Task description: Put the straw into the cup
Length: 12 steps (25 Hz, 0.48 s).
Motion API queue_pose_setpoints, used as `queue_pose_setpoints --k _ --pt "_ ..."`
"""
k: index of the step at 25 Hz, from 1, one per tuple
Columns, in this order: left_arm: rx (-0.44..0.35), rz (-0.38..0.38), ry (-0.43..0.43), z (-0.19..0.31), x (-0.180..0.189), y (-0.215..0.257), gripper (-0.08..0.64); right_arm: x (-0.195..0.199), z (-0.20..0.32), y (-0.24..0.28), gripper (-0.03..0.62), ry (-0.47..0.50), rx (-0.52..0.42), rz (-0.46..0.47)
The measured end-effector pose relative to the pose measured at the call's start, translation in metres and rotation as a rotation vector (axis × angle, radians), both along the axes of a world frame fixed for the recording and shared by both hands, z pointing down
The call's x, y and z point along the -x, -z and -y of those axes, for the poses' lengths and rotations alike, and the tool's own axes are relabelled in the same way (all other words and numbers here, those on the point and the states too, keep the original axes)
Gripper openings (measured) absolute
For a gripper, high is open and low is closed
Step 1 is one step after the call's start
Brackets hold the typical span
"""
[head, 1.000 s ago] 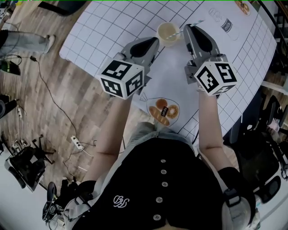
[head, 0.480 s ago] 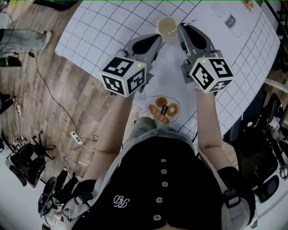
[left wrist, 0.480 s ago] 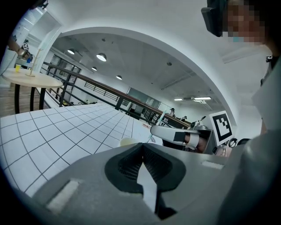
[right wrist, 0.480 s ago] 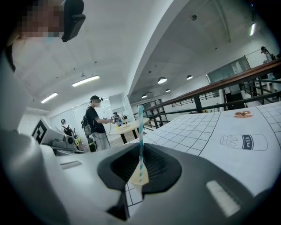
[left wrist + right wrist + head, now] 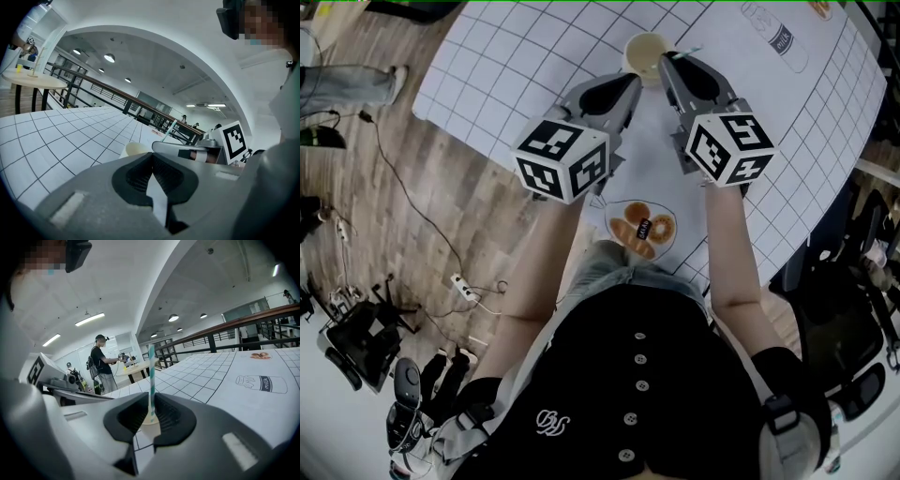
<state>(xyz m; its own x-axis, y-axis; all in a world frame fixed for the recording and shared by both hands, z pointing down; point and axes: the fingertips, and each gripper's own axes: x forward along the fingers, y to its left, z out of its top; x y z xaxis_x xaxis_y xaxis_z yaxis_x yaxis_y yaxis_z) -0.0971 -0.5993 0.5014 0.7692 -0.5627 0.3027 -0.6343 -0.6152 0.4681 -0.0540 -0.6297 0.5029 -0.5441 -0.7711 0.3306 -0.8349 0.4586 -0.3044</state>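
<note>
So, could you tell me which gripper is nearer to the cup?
Right. The right gripper holds the straw at the cup; the left gripper is just short of it.

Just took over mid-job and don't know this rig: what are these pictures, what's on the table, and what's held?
No robot arm: a person holds the left hand-held gripper and the right hand-held gripper. The head view looks down from the person's head; each gripper view's camera rides on its own hand-held gripper. On the white gridded table cover stands a paper cup; pastries and a milk bottle are printed on it. The right one is shut on a striped straw near the cup; the left is shut, empty.
</note>
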Motion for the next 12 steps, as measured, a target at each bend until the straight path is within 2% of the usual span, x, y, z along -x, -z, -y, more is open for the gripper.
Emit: queue_pose_setpoints --k 12 --pt "0.008 -0.027 -0.01 -0.004 -0.008 0.003 -0.002 -0.011 0.007 0.0 0.152 -0.055 0.002 0.014"
